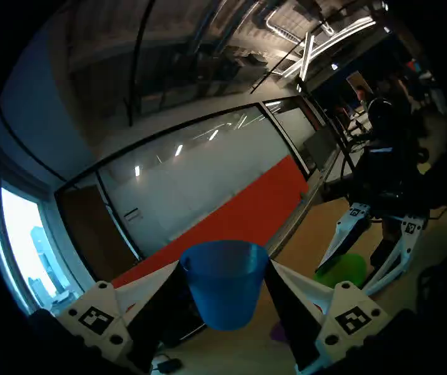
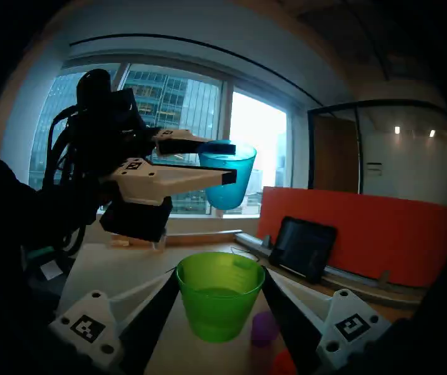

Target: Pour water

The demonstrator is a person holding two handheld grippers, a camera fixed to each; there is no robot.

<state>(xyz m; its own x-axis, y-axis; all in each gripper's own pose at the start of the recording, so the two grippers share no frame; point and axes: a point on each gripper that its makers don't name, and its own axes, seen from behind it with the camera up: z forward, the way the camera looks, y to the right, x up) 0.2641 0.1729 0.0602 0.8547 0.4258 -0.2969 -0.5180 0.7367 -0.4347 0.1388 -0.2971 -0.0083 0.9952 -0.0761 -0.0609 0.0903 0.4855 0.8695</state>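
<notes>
Two cups: blue cup [image 1: 224,284] in left claw [image 1: 223,270] (green cup [image 2: 219,303], right claw [image 2: 220,276]).

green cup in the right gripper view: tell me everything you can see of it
The green cup is translucent plastic, a tapered tumbler wider at the mouth. It stands upright, and a level line inside suggests some water. The right gripper holds it, jaws pressing on opposite sides below the rim. Whether its base rests on the table cannot be told.
</notes>
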